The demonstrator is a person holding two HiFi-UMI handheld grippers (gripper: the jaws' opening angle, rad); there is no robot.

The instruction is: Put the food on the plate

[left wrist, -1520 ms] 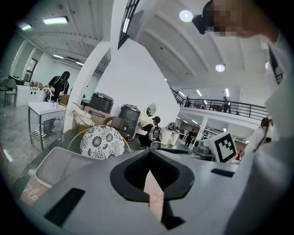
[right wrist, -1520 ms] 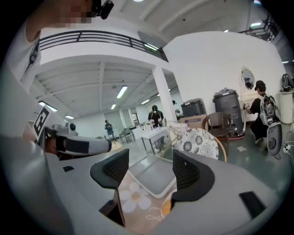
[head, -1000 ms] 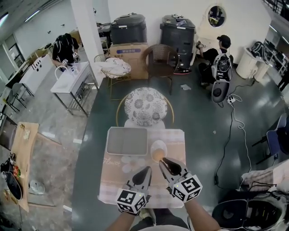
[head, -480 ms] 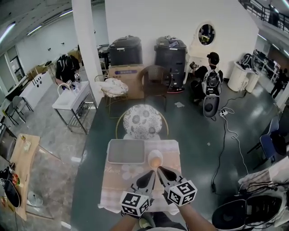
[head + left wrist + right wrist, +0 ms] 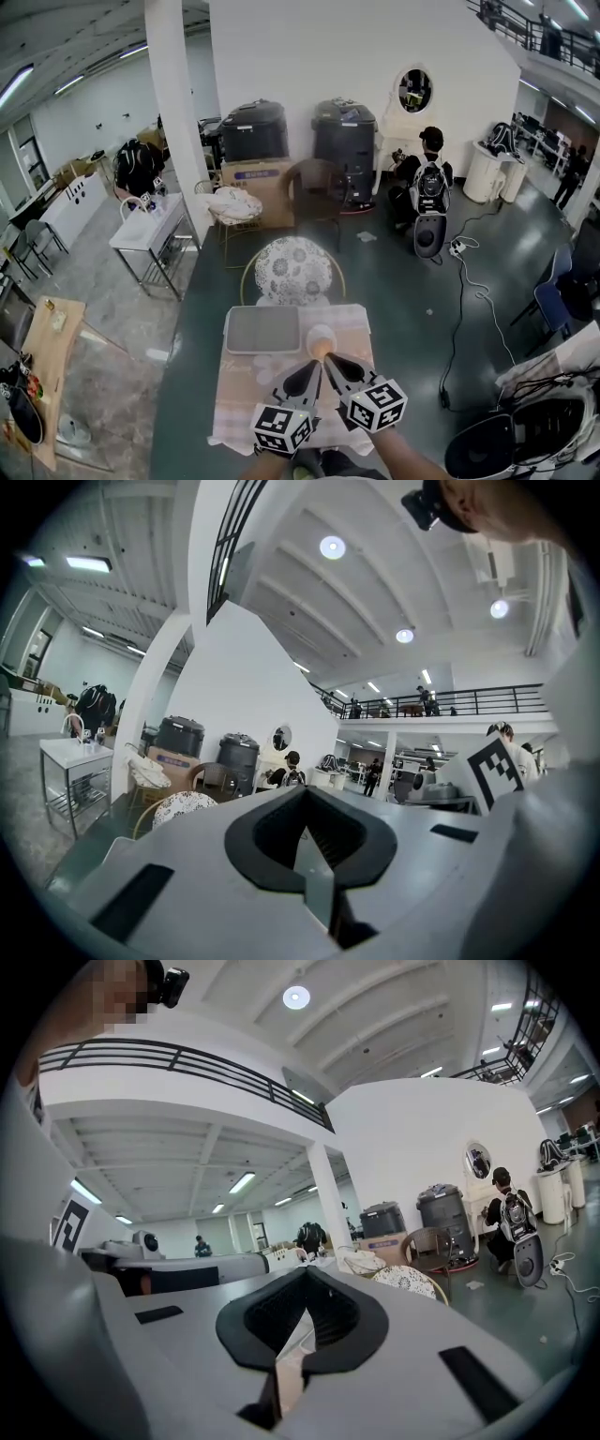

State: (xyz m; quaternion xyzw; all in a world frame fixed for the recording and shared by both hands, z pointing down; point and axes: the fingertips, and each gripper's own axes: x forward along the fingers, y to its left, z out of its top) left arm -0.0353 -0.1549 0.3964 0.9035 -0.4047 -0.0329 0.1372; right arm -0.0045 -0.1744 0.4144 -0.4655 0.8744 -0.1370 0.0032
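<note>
Left gripper (image 5: pixel 312 366) and right gripper (image 5: pixel 332 360) hover empty, jaws pressed together, over the clothed table (image 5: pixel 239 398), so spread your jaws before closing gently on the orange food (image 5: pixel 322 352), which sits in the small bowl (image 5: pixel 322 336) just beside the bare-looking grey tray (image 5: pixel 263 330).

In the head view the near part of the table (image 5: pixel 234 412) is covered by the left gripper (image 5: pixel 312 366) and right gripper (image 5: pixel 333 360); the person's forearms (image 5: pixel 401 463) are cut off at the lower edge; the contents of the bowl (image 5: pixel 321 336) are too small to be told
</note>
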